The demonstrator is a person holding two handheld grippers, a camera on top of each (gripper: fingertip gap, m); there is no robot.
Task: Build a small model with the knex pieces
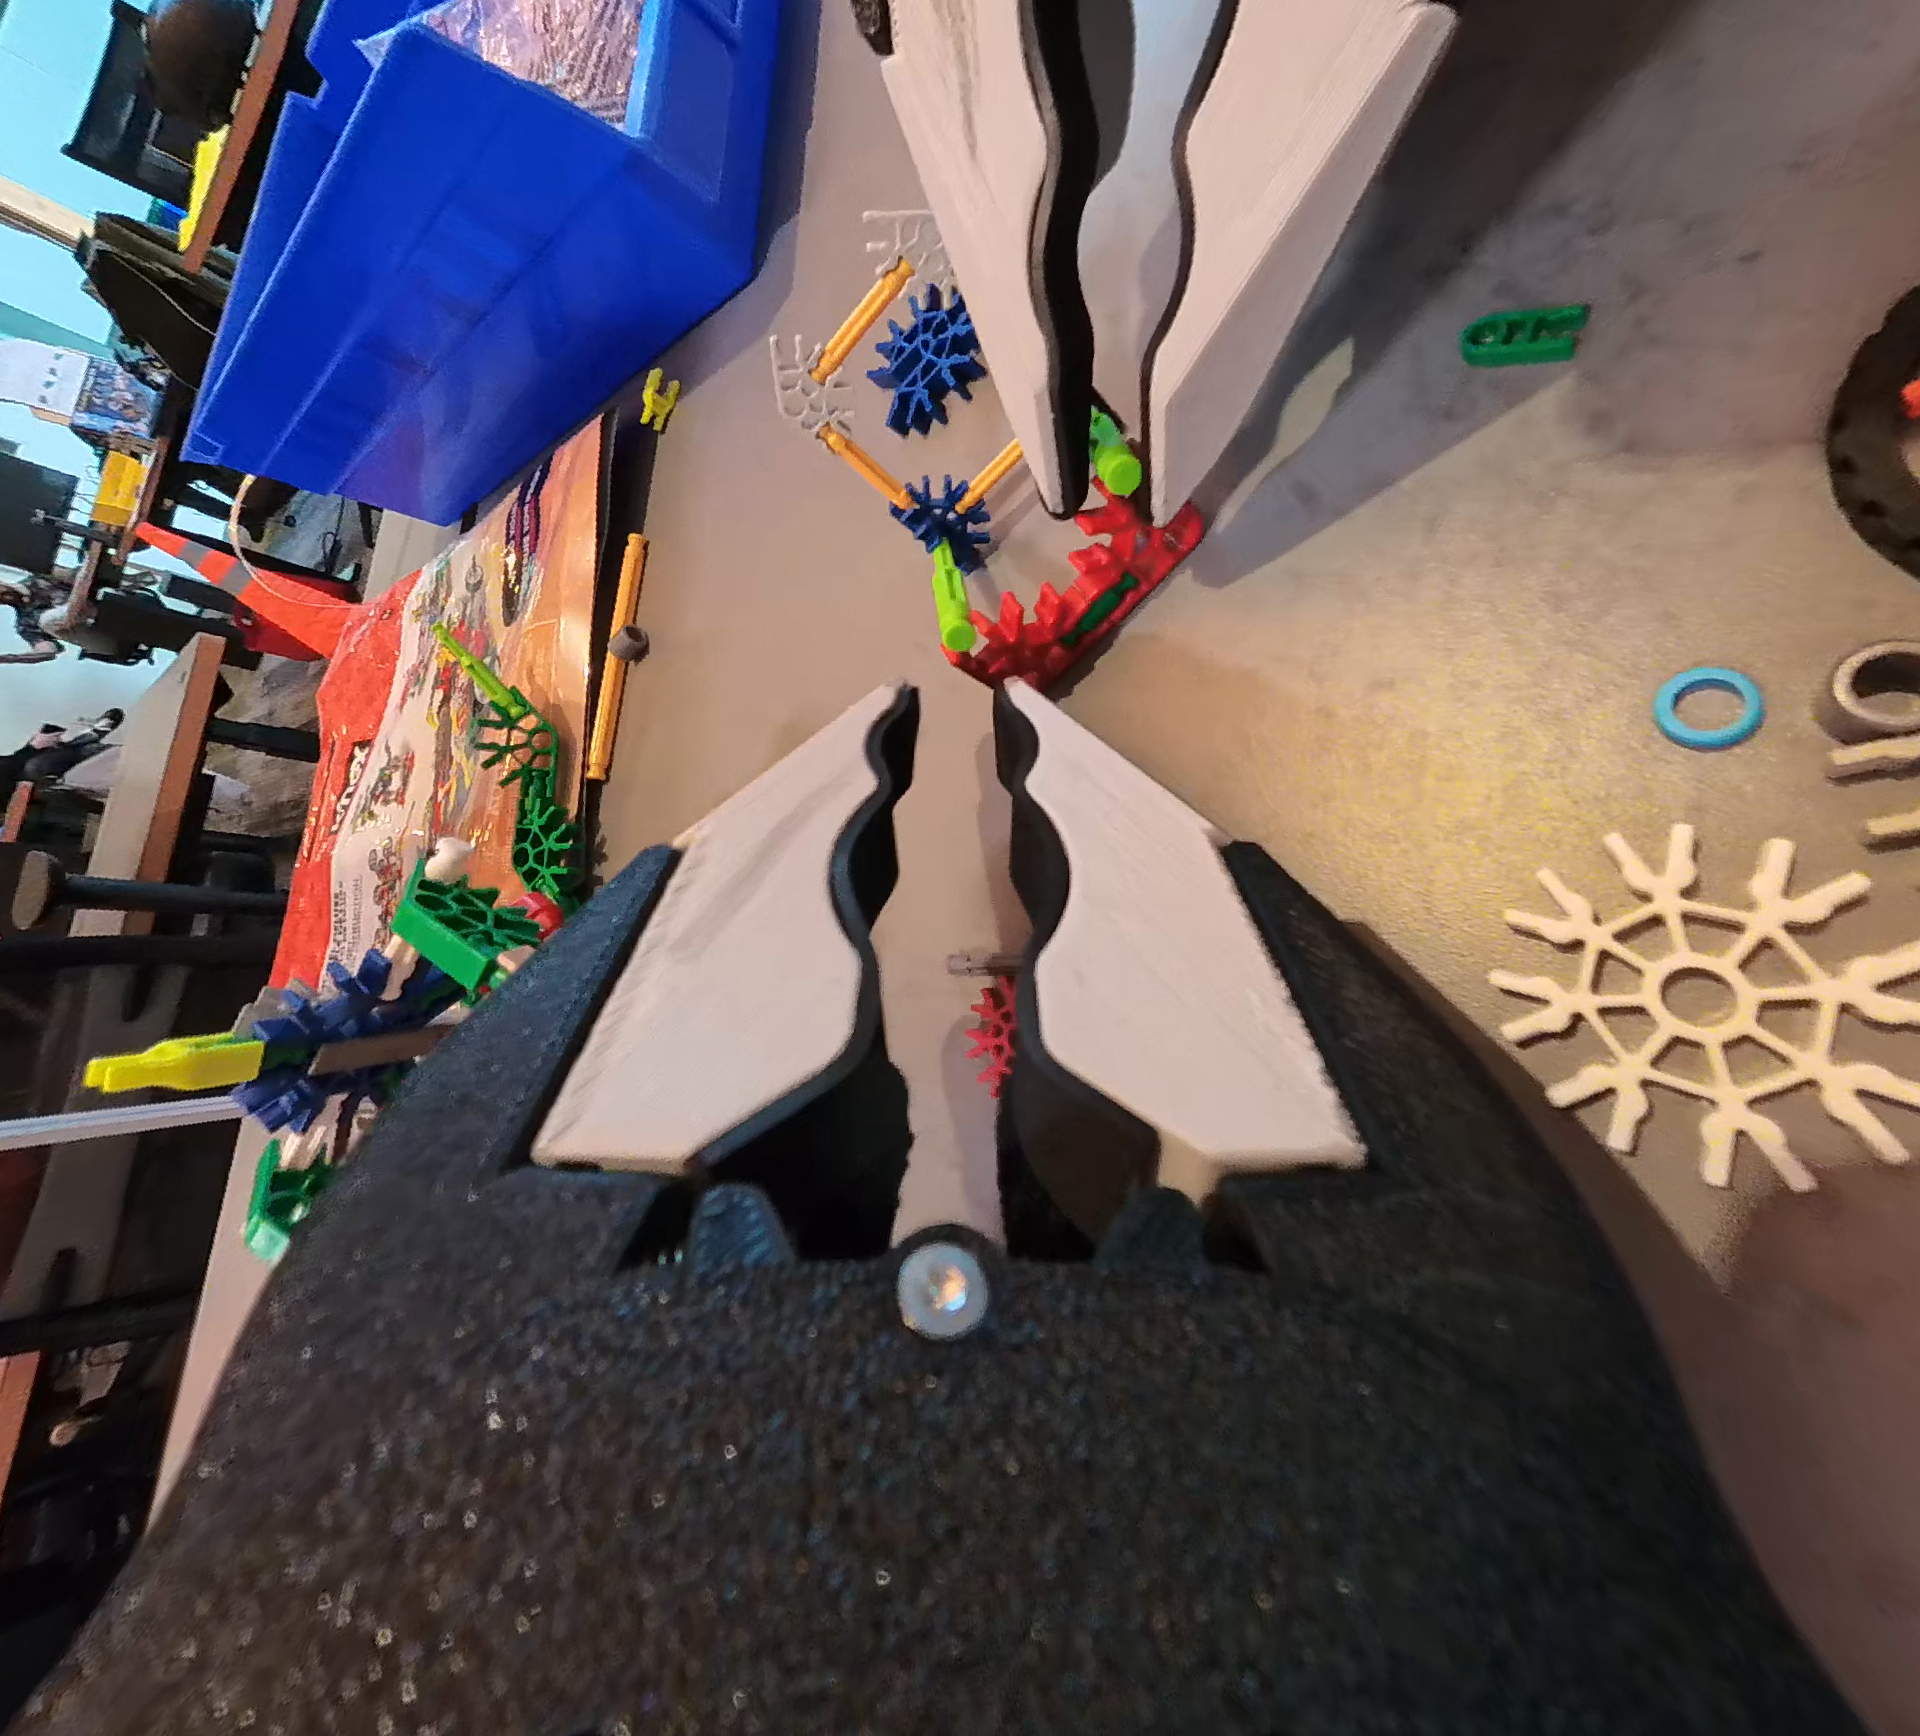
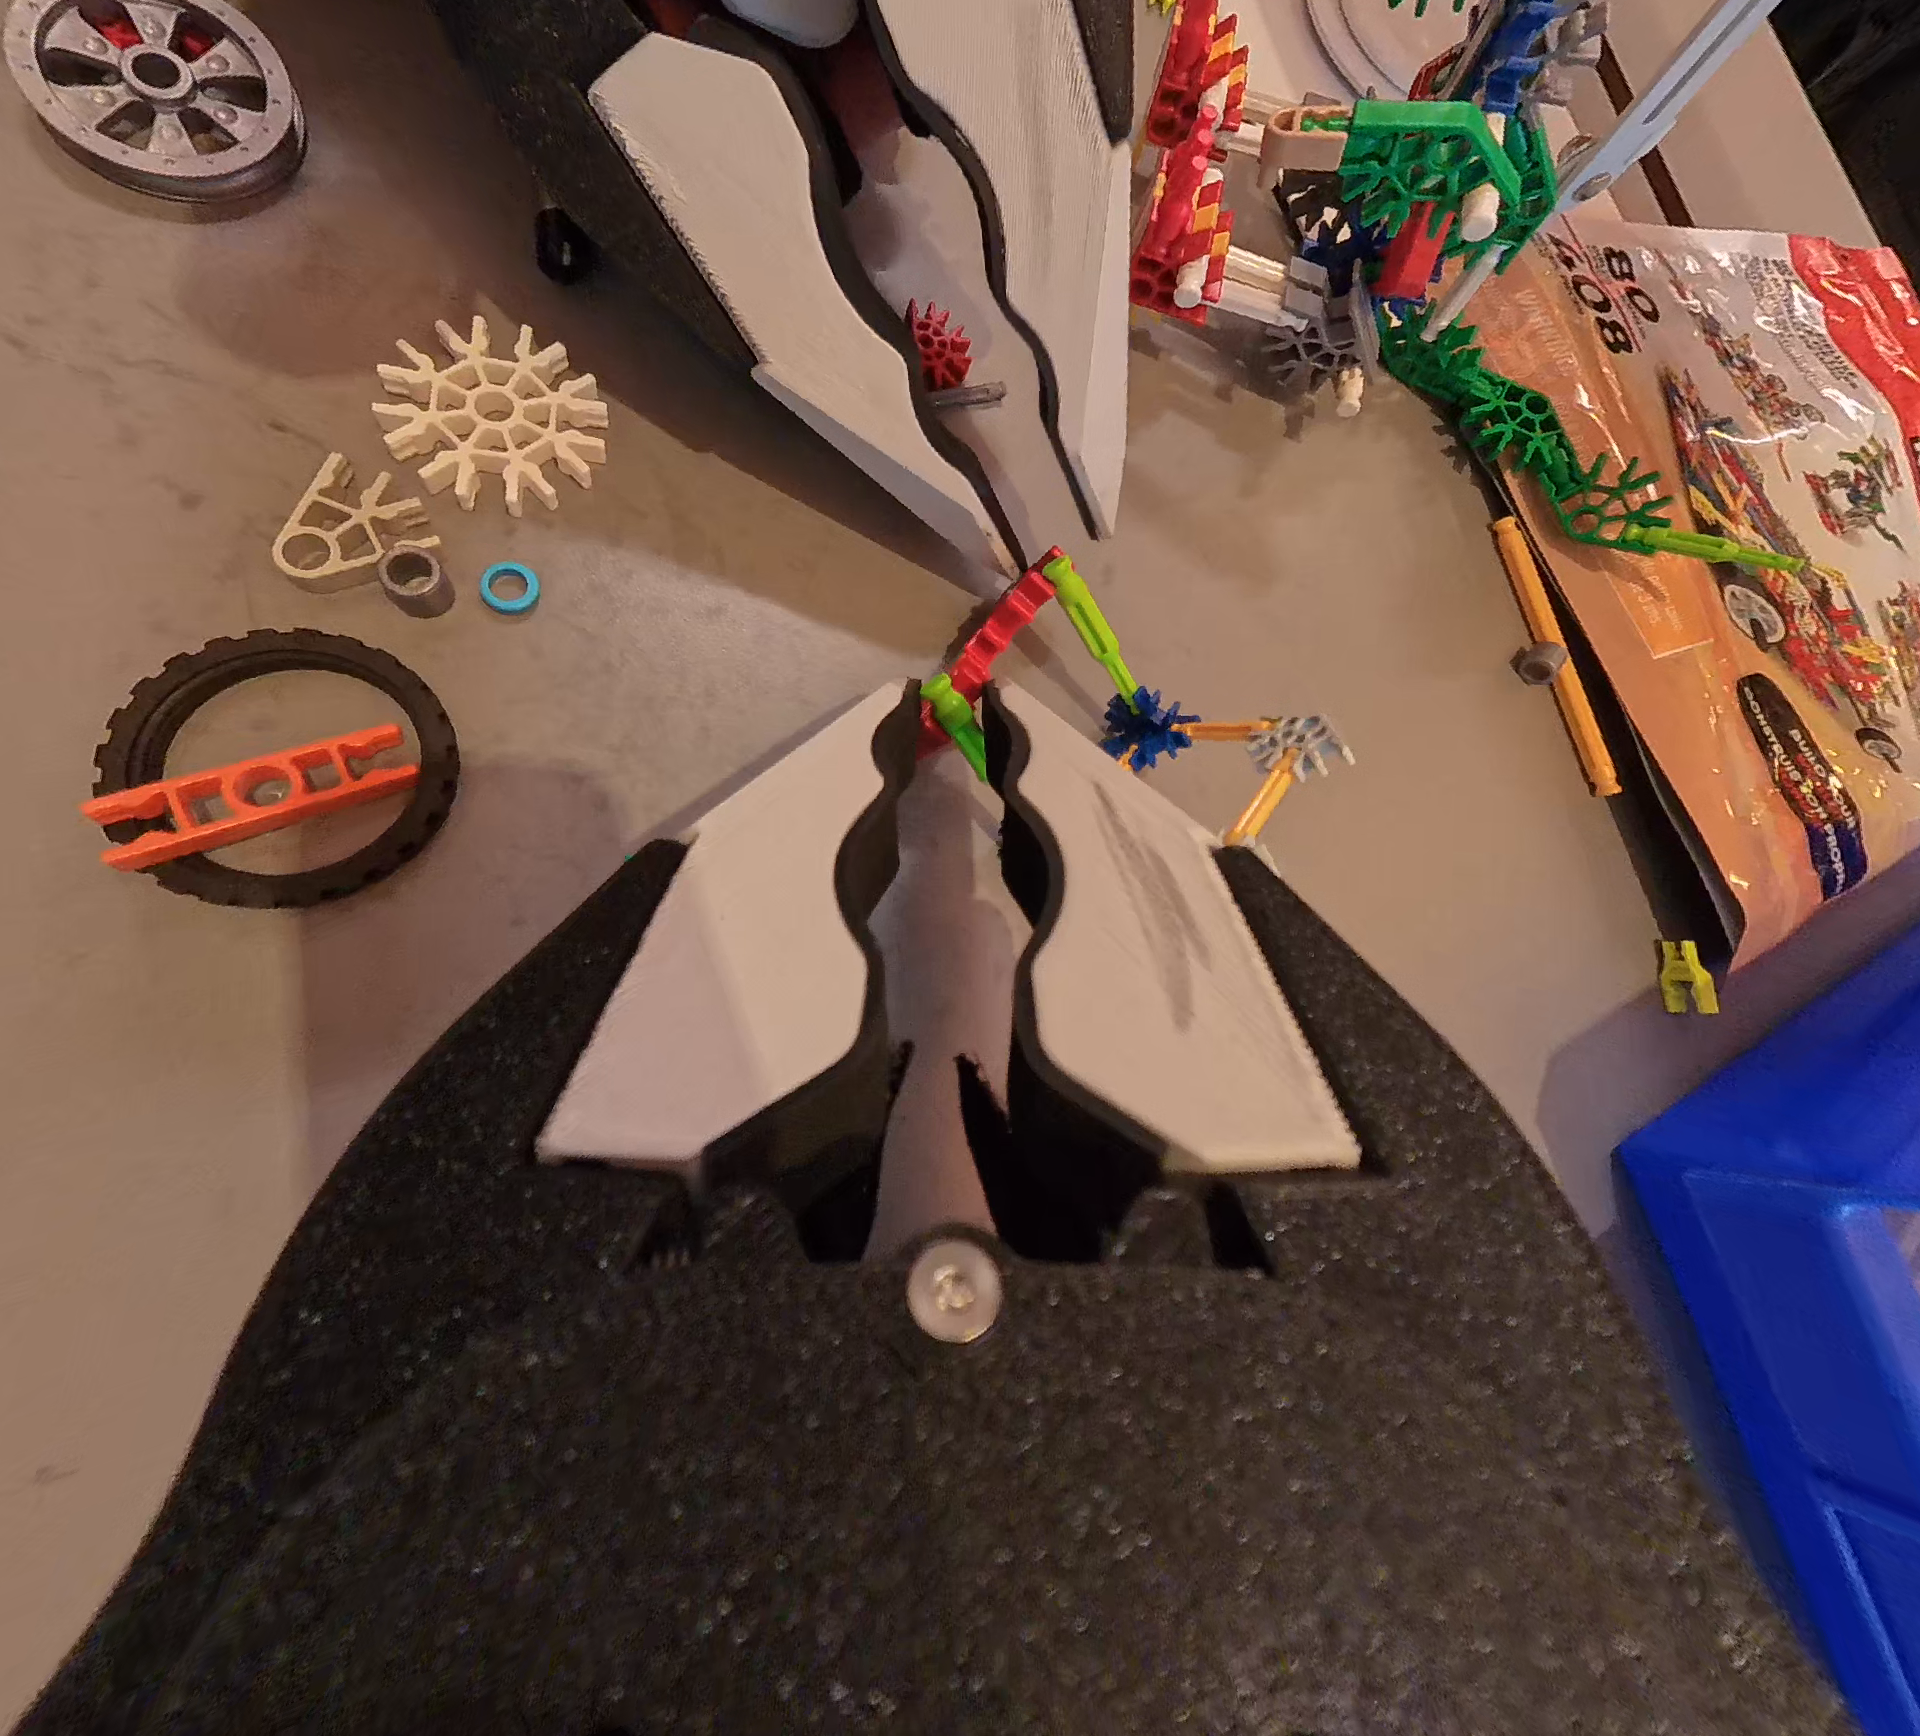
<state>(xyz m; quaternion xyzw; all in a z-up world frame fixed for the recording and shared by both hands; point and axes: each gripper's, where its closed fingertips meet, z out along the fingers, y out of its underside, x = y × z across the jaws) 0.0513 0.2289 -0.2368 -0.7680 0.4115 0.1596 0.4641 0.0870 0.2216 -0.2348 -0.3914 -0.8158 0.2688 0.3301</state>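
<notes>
**Hand-held grippers**
- The right hand-held gripper (image 2: 951, 730) is clamped at its tips on a short lime rod (image 2: 948, 699). The grip is at the very fingertips, so it looks shallow.
- The left hand-held gripper (image 1: 956, 710) stands nearly closed, its tips a narrow slit apart with nothing between them. Deeper in the wavy recess of its pads sit a small red connector (image 2: 940, 346) and a grey rod (image 2: 971, 396), apparently pinched there.
- The 2 grippers face each other tip to tip. The left tips are just beside the far end of the red connector strip (image 2: 1003, 626). Contact cannot be confirmed.

**Assembly**
- The assembly sits mid-bench (image 2: 623, 699) between the grippers.
- The red strip's long axis runs from the right gripper's tips towards the left gripper's tips, and it appears to stand on edge.
- The clamped rod plugs into its near end.
- A 2nd lime rod (image 2: 1091, 632) leaves the far end and points to a blue connector (image 2: 1143, 730).
- Yellow rods (image 2: 1226, 730) run on from there to a pale grey connector (image 2: 1299, 741).

**Surroundings**
- A white snowflake connector (image 2: 494, 413), a black tyre (image 2: 281, 647) around an orange piece (image 2: 249, 793), and a blue bin (image 1: 499, 232) lie well apart.
</notes>
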